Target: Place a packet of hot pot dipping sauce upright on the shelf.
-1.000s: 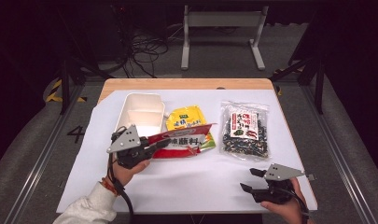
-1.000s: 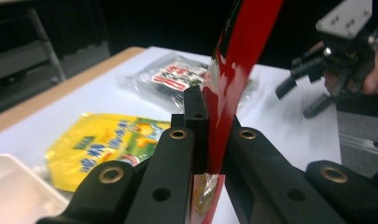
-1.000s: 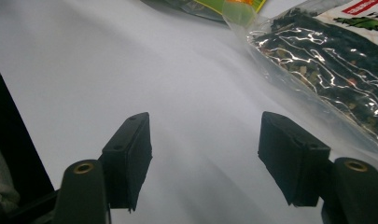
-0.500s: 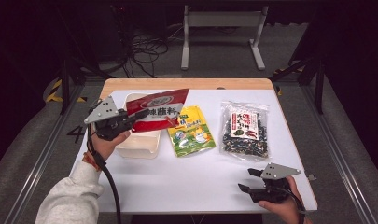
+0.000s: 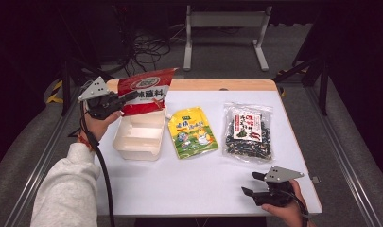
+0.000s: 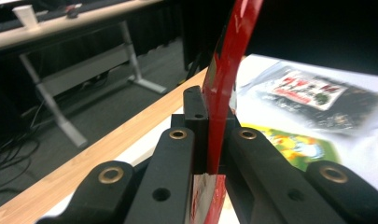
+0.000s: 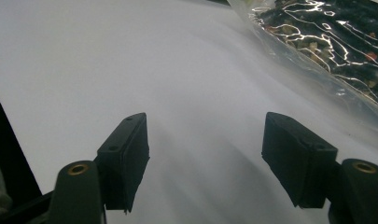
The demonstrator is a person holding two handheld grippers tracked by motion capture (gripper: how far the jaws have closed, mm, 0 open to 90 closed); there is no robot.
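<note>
My left gripper [image 5: 130,98] is shut on the lower edge of a red snack packet [image 5: 146,89], which hangs upright above the far end of a white divided tray [image 5: 138,139]. In the left gripper view the red packet [image 6: 229,56] rises edge-on from between the closed jaws of that gripper [image 6: 213,119]. A yellow packet [image 5: 193,132] lies flat right of the tray. Further right lies a clear bag of dark pieces [image 5: 248,132]. Near the front right table edge my right gripper [image 5: 252,183] rests open. Its jaws [image 7: 217,144] stand apart over bare white table, with the clear bag [image 7: 326,37] ahead of them.
The white table [image 5: 203,189] has a wooden strip [image 5: 227,85] along its far edge. A white metal stand [image 5: 224,28] and floor cables [image 5: 146,47] lie beyond it. Metal rails [image 5: 47,151] run along both sides of the table.
My left gripper has carried the red packet from the middle of the table leftward, back and up, over the tray's far end. The yellow packet is uncovered. The right gripper stayed put.
</note>
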